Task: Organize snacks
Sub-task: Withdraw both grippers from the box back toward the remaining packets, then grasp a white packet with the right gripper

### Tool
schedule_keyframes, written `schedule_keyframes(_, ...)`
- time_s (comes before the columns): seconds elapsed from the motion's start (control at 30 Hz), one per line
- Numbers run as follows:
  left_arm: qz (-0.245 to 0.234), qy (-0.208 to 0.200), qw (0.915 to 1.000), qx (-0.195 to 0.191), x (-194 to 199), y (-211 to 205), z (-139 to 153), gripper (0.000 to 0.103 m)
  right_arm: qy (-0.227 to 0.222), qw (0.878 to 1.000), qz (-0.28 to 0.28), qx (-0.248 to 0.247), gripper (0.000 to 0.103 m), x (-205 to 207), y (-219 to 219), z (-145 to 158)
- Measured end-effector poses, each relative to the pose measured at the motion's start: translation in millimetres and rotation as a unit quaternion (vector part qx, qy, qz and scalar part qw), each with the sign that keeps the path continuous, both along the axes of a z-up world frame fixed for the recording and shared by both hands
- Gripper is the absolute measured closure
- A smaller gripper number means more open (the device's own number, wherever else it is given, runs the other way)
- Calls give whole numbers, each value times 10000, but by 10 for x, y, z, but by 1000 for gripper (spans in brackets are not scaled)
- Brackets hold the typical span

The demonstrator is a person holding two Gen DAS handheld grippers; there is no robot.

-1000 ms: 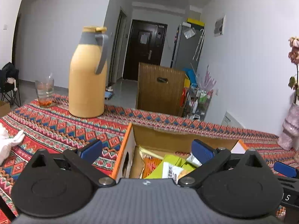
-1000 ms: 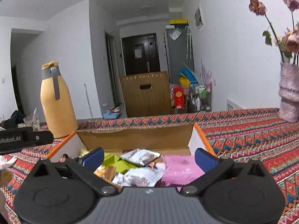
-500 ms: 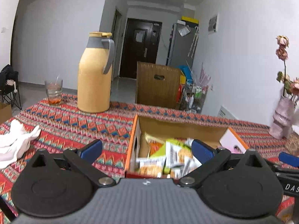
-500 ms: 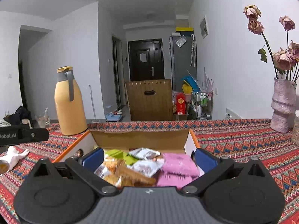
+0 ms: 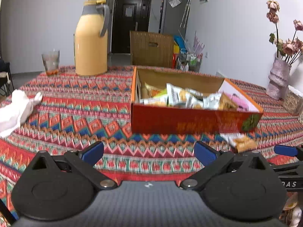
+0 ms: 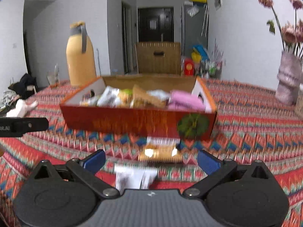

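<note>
A red cardboard box (image 5: 189, 121) (image 6: 136, 119) with orange rims holds several snack packets, among them a pink one (image 6: 184, 101). It stands on the patterned tablecloth. Loose snack packets lie on the cloth in front of the box: an orange one (image 6: 160, 154) (image 5: 242, 142) and a white one (image 6: 135, 177). My left gripper (image 5: 148, 154) is open and empty, short of the box. My right gripper (image 6: 151, 159) is open, low over the loose packets, with the orange one between its fingers' line. Its finger shows in the left wrist view (image 5: 286, 150).
A tall yellow thermos jug (image 5: 90, 37) (image 6: 81, 54) and a glass (image 5: 50, 61) stand at the back left. A white cloth (image 5: 15, 109) lies at the left. A vase of dried flowers (image 5: 278, 77) (image 6: 287, 79) stands at the right.
Both grippers have pulled back from over the box toward the table's near side. The box's red front and loose packets in front of it have come into view.
</note>
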State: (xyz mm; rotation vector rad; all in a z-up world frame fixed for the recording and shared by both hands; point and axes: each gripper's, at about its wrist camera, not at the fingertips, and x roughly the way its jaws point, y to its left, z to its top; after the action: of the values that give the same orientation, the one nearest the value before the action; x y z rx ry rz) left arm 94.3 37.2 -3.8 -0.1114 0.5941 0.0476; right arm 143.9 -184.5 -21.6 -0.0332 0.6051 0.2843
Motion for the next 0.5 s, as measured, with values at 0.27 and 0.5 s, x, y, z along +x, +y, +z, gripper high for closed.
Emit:
schedule_keyframes(0.27, -2, 333, 9994, 23, -5, -10, -288, 0, 677, 9977, -2, -67, 0, 44, 102, -306)
schedule_keyframes(0.5, 46, 365, 9993, -115, 0, 44, -329, 0, 740, 9966, -222, -290, 0, 75, 186, -414)
